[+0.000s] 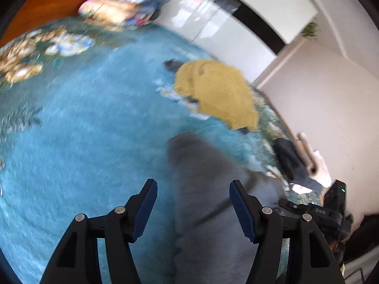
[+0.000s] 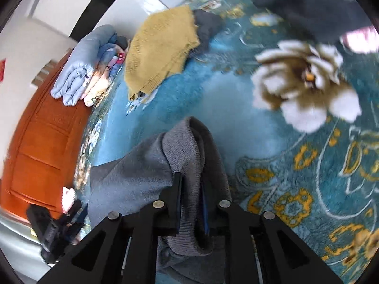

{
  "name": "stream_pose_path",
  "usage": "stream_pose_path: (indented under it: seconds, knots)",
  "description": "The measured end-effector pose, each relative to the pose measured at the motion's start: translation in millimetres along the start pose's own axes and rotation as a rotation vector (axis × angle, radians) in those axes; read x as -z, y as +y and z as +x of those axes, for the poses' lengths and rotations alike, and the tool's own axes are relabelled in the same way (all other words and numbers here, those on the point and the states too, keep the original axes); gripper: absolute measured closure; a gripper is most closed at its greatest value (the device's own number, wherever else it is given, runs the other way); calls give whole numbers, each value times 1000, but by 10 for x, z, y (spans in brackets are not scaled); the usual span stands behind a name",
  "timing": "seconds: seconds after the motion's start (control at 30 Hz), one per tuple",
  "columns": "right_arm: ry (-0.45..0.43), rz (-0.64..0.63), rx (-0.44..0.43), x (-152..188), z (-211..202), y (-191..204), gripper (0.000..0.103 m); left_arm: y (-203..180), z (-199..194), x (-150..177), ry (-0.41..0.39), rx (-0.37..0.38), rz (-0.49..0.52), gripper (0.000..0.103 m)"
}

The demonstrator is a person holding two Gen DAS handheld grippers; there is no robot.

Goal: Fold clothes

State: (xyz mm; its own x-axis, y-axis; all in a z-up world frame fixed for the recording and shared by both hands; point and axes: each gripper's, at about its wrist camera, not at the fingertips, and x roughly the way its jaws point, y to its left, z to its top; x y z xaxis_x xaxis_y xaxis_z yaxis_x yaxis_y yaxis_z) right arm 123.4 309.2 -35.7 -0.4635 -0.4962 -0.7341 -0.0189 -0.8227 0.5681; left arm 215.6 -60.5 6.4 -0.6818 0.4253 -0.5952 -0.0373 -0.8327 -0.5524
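A grey sweatshirt (image 1: 208, 189) lies on the blue carpet (image 1: 94, 130). My left gripper (image 1: 193, 196) is open, hovering above the grey cloth with nothing between its blue pads. My right gripper (image 2: 190, 196) is shut on the ribbed hem of the grey sweatshirt (image 2: 182, 156) and holds it bunched up above the carpet (image 2: 236, 99). The view is motion-blurred.
A folded mustard sweater (image 1: 213, 90) (image 2: 161, 47) lies on the carpet. A stack of folded light-blue and patterned clothes (image 2: 85, 71) (image 1: 123, 0) sits beside an orange wooden panel (image 2: 42, 142). A dark garment (image 2: 308, 7) lies at the far edge. White walls lie beyond.
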Motion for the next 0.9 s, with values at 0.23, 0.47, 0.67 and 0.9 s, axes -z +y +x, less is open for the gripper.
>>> stream_pose_path:
  seconds: [0.23, 0.47, 0.67, 0.9]
  knots:
    - [-218, -80, -20, 8, -452, 126, 72, -403, 62, 118, 27, 99, 162, 35]
    - [82, -135, 16, 148, 225, 230, 65, -359, 416, 233, 167, 1, 150, 35]
    - [-105, -107, -83, 55, -240, 210, 59, -183, 209, 155, 110, 117, 30, 35]
    - [92, 244, -145, 46, 143, -486, 25, 361, 218, 113, 129, 106, -232, 25]
